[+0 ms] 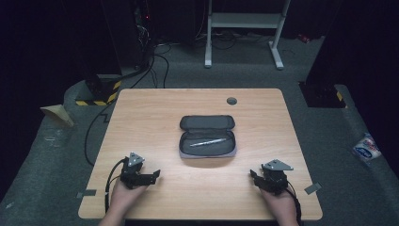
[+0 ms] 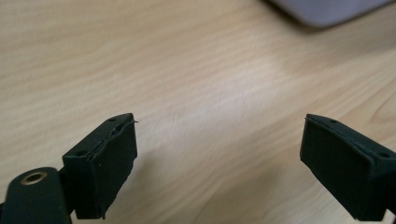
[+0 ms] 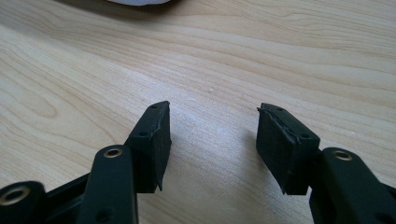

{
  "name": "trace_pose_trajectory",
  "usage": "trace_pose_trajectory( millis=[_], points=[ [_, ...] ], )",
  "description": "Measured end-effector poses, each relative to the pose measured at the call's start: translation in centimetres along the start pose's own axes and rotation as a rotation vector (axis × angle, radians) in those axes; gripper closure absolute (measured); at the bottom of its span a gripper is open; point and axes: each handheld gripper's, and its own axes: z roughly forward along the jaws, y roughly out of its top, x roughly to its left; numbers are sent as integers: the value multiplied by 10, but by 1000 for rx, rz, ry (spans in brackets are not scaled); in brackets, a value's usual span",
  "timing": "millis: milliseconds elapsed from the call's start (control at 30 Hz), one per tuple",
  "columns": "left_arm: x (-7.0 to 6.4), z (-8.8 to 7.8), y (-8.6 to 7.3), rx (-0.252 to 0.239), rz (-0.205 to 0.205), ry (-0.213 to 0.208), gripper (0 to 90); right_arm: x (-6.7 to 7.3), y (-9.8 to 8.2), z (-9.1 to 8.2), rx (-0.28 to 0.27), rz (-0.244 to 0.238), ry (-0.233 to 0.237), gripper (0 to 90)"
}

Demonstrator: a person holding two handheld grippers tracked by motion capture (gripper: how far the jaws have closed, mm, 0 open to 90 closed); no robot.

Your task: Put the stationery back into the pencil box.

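At the near edge of the counter (image 1: pixel 150 108), the left tongs (image 1: pixel 149 175) sit low over bare wood in the person's left hand (image 1: pixel 123 194), jaws spread wide with nothing between them; in the left gripper view the two black pads (image 2: pixel 105 161) stand far apart over plain grain, and a blurred grey corner of the case peeks in at the top right. The right tongs (image 1: pixel 254 176), in the right hand (image 1: pixel 281 203), rest at the opposite near corner, jaws partly spread and likewise empty; the right gripper view shows bare wood between them and a pale sliver of the case at the top edge.

Farther in, near the middle of the counter, the pencil case (image 1: pixel 207 136) lies unzipped and folded open, its lid half flat toward the far side. A silver pen (image 1: pixel 207 141) lies slantwise inside the near half, well apart from both tongs.

Judging from this, the pen is already in and neither hand is engaged, so the step in hand looks like the pause before closing. The next move likely calls for one tongs to catch the far lid edge and fold it over, while the other steadies the base, then a pinch on the zipper pull, which is too small to make out here.

Beyond the counter lie cables and a white stand (image 1: pixel 244 21) on the dark floor.
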Motion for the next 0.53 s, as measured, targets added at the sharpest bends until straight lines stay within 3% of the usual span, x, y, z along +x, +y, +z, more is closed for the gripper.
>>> trace_pose_trajectory(
  millis=[33, 100, 533],
  points=[
    [-6, 2, -7, -2, 37, 9, 58, 0, 0, 0, 0, 1, -1, 446],
    [-10, 1, -9, -13, 59, -9, 43, 0, 0, 0, 0, 1, -2, 447],
    [-13, 0, -12, -28, 44, -5, 58, 1, 0, 0, 0, 1, -5, 444]
  ],
)
